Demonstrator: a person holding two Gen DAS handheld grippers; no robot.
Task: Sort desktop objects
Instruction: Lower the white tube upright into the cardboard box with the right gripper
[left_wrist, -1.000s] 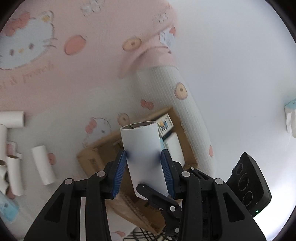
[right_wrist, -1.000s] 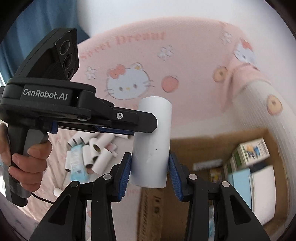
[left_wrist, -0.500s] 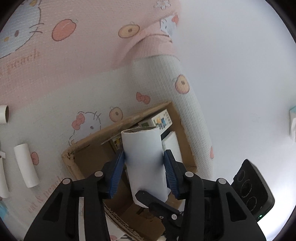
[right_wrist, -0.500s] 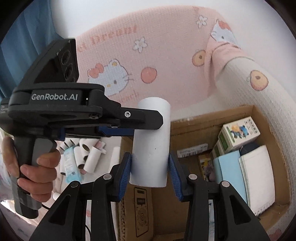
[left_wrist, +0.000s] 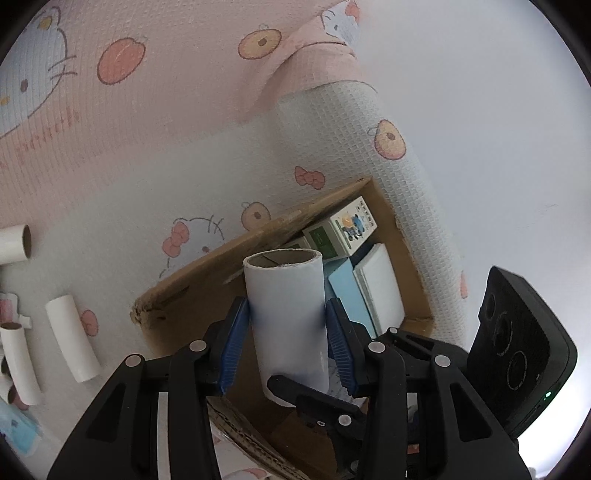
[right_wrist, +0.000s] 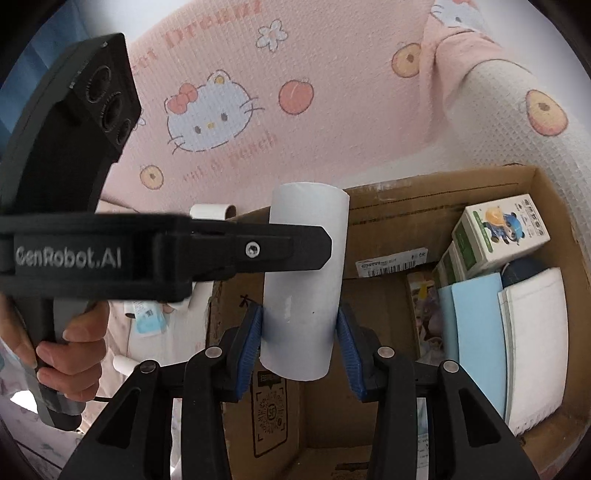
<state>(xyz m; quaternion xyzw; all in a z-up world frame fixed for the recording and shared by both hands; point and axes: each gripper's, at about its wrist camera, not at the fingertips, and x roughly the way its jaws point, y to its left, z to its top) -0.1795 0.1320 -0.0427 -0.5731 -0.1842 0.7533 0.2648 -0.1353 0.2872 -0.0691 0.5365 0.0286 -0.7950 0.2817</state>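
Left claw (left_wrist: 288, 332) gripping upright white cardboard tube (left_wrist: 286, 317) between blue pads, above open cardboard box (left_wrist: 184, 280) of small boxes, loose tubes (left_wrist: 72, 338) lying left on cartoon-print bedding (left_wrist: 147, 129)

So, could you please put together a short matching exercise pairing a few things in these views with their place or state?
Things:
1. white tube
2. cardboard box
3. green-and-white carton
4. curved loose tube

Places or states:
A. lying on the patterned blanket, outside the box
B. standing against the box's far wall, at its right end
C. between the blue pads of the right hand-held gripper
D. open-topped, resting on the blanket

Pairs: 1-C, 2-D, 3-B, 4-A
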